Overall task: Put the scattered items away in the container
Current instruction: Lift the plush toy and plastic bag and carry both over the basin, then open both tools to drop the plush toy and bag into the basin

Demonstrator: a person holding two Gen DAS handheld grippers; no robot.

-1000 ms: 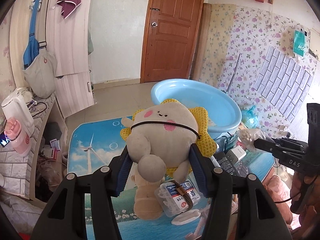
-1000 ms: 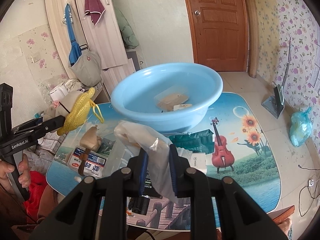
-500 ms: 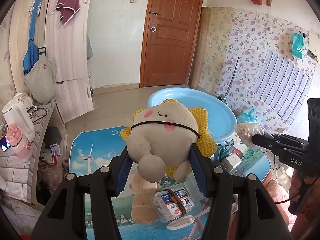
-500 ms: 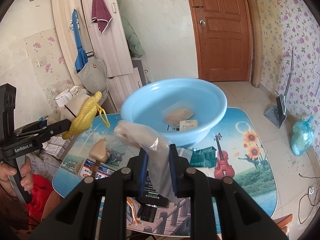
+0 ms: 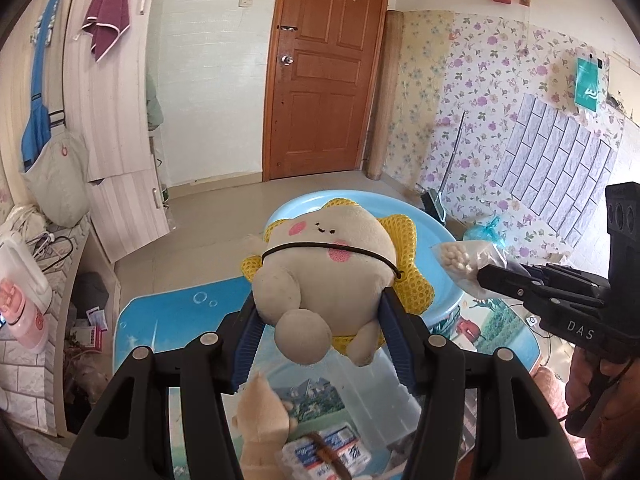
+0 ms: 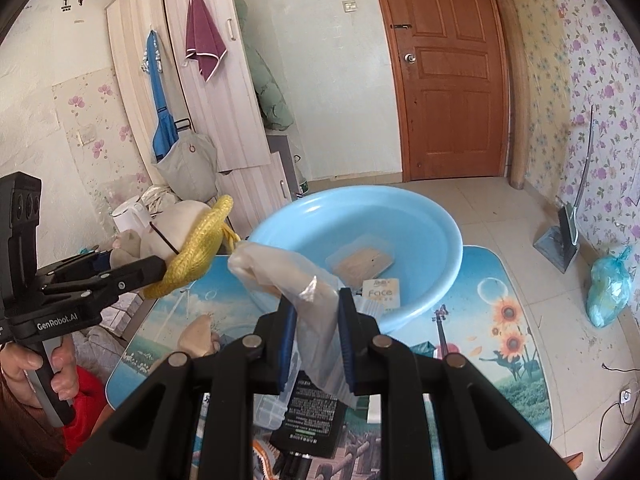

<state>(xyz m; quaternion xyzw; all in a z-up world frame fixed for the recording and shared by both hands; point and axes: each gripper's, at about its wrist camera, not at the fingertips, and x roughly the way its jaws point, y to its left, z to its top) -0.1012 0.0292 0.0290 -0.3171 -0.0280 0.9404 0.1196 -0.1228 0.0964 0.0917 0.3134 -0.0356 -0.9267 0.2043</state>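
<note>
Both of my grippers have risen off the table toward the blue basin at its far edge. My left gripper is clamped on the plush toy, which hangs level with the basin's near rim. My right gripper pinches the clear plastic bag, nearer, the basin directly ahead.

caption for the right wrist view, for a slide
Right gripper clamps a clear plastic bag above the table, in front of the blue basin, while the left gripper holds a plush toy alongside.
</note>
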